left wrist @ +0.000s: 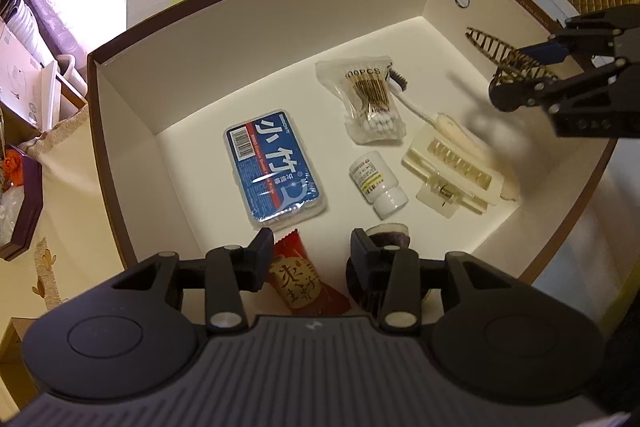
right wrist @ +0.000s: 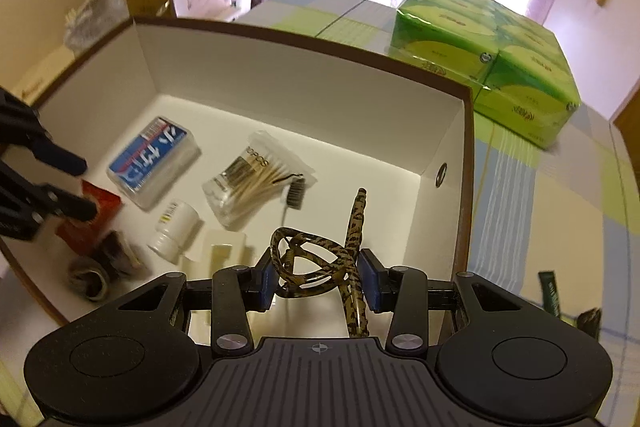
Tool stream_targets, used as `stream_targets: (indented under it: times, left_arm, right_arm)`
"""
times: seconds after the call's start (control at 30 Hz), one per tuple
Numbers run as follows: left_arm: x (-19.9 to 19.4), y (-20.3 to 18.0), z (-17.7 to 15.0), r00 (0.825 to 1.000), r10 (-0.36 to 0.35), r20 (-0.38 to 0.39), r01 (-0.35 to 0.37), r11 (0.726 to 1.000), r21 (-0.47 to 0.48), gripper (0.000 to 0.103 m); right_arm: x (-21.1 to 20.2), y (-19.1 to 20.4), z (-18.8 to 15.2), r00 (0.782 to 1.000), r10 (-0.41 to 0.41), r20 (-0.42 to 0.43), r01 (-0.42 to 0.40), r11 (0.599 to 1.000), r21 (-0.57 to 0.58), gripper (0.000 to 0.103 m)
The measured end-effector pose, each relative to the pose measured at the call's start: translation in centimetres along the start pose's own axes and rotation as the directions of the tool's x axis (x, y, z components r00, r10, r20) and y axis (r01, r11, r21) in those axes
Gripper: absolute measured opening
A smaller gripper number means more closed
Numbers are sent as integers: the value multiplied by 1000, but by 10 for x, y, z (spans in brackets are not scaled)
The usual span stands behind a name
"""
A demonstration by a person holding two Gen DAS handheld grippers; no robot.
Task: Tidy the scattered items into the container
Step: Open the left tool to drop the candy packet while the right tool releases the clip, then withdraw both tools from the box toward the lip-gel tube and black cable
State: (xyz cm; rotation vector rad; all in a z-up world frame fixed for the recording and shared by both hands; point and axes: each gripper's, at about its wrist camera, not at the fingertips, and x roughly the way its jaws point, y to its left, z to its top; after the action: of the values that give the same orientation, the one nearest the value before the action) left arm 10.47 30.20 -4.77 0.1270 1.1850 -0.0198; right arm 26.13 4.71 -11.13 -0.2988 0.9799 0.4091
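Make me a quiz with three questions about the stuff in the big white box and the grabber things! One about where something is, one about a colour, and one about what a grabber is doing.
1. Where is the small white bottle?
A. Lying in the box
B. On the tissue packs
C. On the floor

2. What colour is the label on the floss box?
A. Green
B. Blue with a red stripe
C. Yellow

3. What is the right gripper doing?
A. Holding nothing
B. Holding the cotton swabs
C. Holding the leopard-print hair clip

Answers:
1 A, it lies on its side on the box floor, between the floss box and the cream clip.
2 B, the lid shows blue with a red band.
3 C, the clip sits between its blue pads, above the box.
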Motion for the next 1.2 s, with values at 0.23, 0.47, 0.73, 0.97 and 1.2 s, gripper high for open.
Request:
stream_targets:
  times: [0.23,0.47,0.73,0.97,1.2]
  left_arm:
    - [2,7,1,1000,-7,5,7,1000,-30,37]
    - [5,7,2,1000,-14,9,14,999,-43,40]
    - [-1,-3,1,1000,-14,17,15,998,-57,52]
    - [-17,-12,0,999,-3,49,7,997,-75,76]
    - [-39,-18,-4,996,20,85,-9,992,-125,90]
  right_arm:
    - [15,4,6,999,-24,-33,23,999,-30,45]
    - [19,11,8,997,-77,-11,75,992,-100,45]
    - [-7,8,4,1000,8,1,-8,998,-56,45]
    - [-42,17,-9,996,38,79,-35,998,-46,103]
    - [-60,19,-17,997,32,75,-33,999,11,103]
